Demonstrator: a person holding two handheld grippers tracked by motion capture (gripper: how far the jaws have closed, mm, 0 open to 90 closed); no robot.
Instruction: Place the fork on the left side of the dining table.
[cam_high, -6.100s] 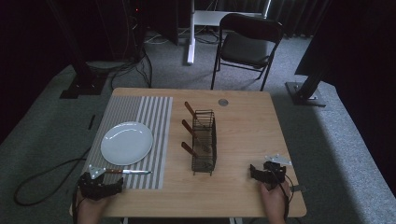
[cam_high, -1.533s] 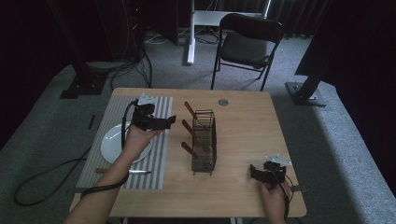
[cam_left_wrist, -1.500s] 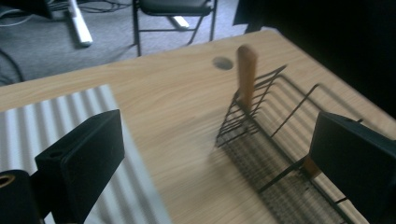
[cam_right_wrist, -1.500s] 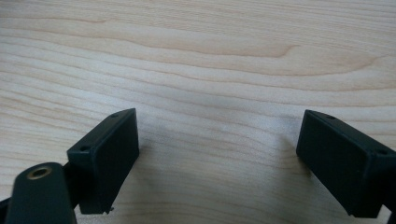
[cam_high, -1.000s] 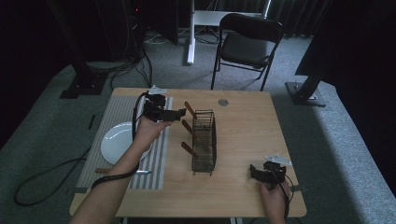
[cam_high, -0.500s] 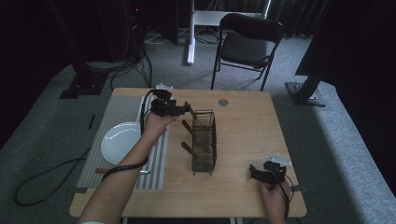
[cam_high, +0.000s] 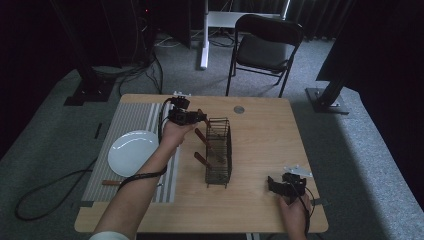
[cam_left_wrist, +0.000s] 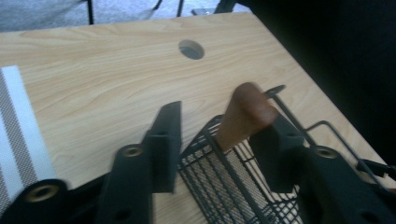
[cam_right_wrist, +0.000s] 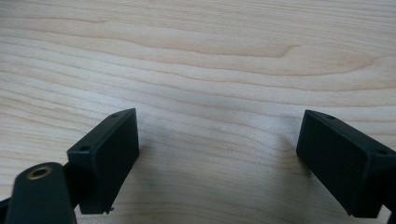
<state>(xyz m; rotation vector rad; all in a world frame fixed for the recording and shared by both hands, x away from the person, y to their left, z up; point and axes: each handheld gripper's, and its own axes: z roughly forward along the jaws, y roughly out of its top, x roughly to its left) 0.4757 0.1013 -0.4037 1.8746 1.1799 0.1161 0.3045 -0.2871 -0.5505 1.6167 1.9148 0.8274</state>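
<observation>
A dark wire basket (cam_high: 218, 150) stands mid-table with wooden utensil handles (cam_high: 200, 135) poking out of its left side. My left gripper (cam_high: 198, 118) hovers at the basket's far left corner. In the left gripper view its jaws are open (cam_left_wrist: 219, 133) around the rounded end of a wooden handle (cam_left_wrist: 245, 114), which lies close to the right jaw above the basket rim (cam_left_wrist: 219, 186). My right gripper (cam_high: 274, 184) rests on the table near the front right corner. It is open (cam_right_wrist: 217, 140) over bare wood with nothing between its jaws.
A white plate (cam_high: 132, 152) sits on a grey striped mat (cam_high: 125, 120) at the left, with a wooden-handled knife (cam_high: 114, 182) in front of it. A round hole (cam_high: 239, 109) marks the table's far edge. A folding chair (cam_high: 265, 47) stands beyond the table.
My left gripper has travelled from above the plate rightward and farther away to the basket's far corner, and now brackets a wooden handle. The right gripper has stayed put.
</observation>
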